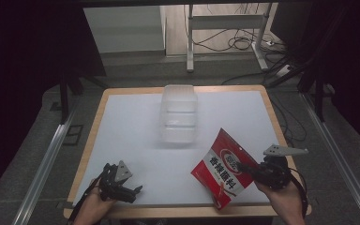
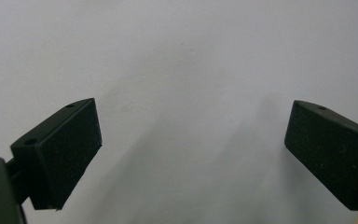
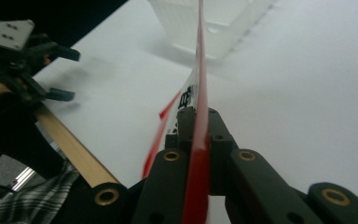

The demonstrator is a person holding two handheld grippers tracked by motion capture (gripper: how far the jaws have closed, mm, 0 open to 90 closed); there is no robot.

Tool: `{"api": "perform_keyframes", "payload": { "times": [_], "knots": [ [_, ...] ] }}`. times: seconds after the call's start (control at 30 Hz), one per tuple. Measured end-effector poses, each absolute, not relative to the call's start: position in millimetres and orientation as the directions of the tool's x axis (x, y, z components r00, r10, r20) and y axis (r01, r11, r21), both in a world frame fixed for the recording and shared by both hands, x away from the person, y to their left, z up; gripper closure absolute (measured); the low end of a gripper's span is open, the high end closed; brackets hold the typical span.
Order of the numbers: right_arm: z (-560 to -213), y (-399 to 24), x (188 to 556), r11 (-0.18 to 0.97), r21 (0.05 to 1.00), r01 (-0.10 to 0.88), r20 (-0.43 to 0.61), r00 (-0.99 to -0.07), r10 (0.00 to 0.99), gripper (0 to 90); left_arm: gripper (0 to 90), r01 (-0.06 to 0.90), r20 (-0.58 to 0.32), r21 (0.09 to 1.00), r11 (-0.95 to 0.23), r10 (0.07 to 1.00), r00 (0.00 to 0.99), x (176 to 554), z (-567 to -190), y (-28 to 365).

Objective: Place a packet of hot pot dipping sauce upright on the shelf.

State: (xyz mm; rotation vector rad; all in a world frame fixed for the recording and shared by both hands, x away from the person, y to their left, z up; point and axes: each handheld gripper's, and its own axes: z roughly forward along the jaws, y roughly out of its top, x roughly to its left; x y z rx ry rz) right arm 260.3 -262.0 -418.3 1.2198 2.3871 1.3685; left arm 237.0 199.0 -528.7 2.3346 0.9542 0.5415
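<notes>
Red seasoning pouch (image 1: 223, 168) is pinched by its right edge in my right gripper (image 1: 249, 169), jaws clamped tight on the thin film (image 3: 196, 154). It hangs tilted at about 5 o'clock on the white table (image 1: 131, 126), lower corner near the front edge. Clear plastic container (image 1: 179, 115) sits at 12 o'clock, well apart. Risk as I judge it: an edge grip lets the pouch swing or slip, or catch the container rim. Left gripper (image 1: 132, 191) at 7 o'clock, jaws wide, holding nothing.
</notes>
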Motion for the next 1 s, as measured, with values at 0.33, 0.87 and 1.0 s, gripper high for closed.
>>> {"api": "perform_keyframes", "payload": {
  "times": [0.33, 0.87, 1.0],
  "knots": [
    [-392.3, -250.7, 260.3, 0.303, 0.792, 0.530, 0.204, -0.698, 0.686, 87.1, 3.5, 0.508, 0.151, 0.627, -0.591, 0.731, 0.665, 237.0, -528.6, 199.0],
    [-363.9, -263.5, 285.3, 0.281, 0.834, 0.474, 0.116, -0.649, 0.752, 87.3, 3.5, 0.507, 0.152, 0.625, -0.593, 0.730, 0.666, 237.0, -528.5, 199.0],
    [-363.4, -262.9, 293.3, 0.275, 0.839, 0.470, 0.115, -0.646, 0.754, 87.3, 3.5, 0.504, 0.155, 0.624, -0.597, 0.727, 0.668, 236.8, -528.7, 198.6]
  ]
}}
